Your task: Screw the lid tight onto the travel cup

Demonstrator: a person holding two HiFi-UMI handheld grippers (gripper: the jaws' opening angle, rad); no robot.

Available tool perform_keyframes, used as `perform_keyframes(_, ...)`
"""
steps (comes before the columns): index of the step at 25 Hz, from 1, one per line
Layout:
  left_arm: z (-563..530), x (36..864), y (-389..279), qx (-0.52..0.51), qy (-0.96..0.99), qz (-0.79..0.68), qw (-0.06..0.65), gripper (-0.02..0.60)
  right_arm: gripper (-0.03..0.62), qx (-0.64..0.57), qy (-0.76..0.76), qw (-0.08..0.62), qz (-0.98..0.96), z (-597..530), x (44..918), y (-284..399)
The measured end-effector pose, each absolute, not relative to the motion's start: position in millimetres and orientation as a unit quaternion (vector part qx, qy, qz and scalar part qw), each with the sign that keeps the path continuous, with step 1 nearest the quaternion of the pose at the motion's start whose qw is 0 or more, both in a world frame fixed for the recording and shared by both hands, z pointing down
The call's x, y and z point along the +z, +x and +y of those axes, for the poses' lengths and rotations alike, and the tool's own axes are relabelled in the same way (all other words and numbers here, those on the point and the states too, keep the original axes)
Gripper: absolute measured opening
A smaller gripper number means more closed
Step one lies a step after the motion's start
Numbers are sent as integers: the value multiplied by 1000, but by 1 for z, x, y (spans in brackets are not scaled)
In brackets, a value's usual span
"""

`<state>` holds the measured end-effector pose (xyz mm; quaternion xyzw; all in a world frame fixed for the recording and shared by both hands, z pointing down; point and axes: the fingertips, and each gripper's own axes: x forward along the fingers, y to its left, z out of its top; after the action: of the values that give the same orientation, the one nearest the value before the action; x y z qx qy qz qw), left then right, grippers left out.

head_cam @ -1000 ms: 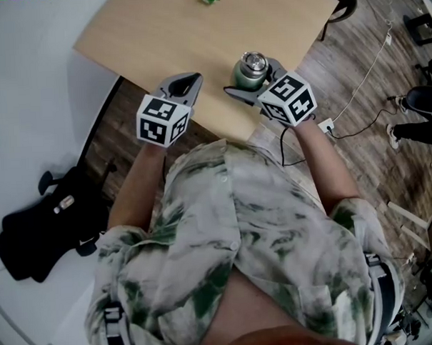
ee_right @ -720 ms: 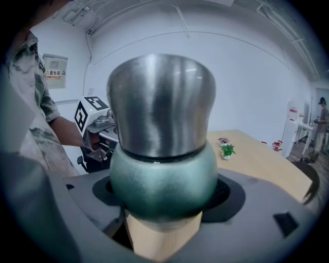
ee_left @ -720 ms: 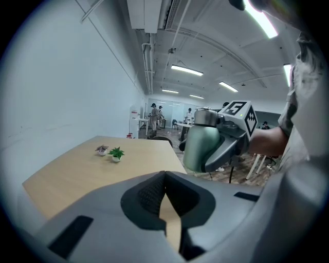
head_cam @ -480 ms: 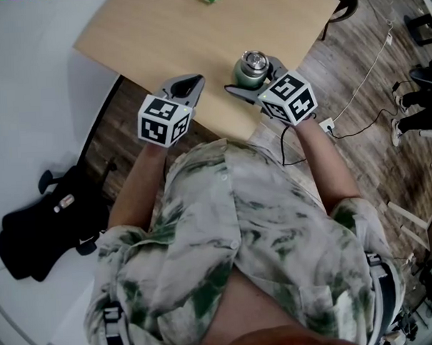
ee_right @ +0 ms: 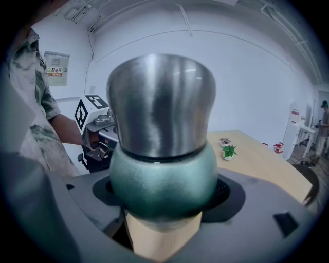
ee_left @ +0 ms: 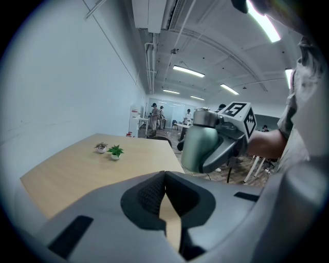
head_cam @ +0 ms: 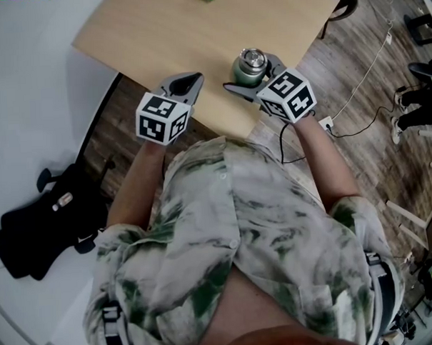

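**Right claw on cup, left claw shut and empty**

Left claw (head_cam: 192, 81): jaws closed together with nothing between them, over the near edge of the tabletop (head_cam: 174, 34). Right claw (head_cam: 252, 76): jaws clamped on the round green body of the travel cup (ee_right: 163, 174), by the same near edge, toward the right corner. Cup upright, steel lid (ee_right: 160, 102) on top. Cannot tell whether the cup's base touches the tabletop.

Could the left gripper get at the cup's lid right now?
Probably yes: the lid stands clear above the right gripper, which clamps the cup lower down; but the left gripper is shut.
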<state>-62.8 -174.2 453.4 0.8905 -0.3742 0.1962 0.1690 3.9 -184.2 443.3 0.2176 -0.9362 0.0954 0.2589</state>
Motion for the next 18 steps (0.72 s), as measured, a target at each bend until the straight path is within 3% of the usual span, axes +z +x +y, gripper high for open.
perform_keyframes(18, -168, 455, -57, 199, 890, -374, 169, 23, 405, 90, 215, 260, -937, -181, 445, 7)
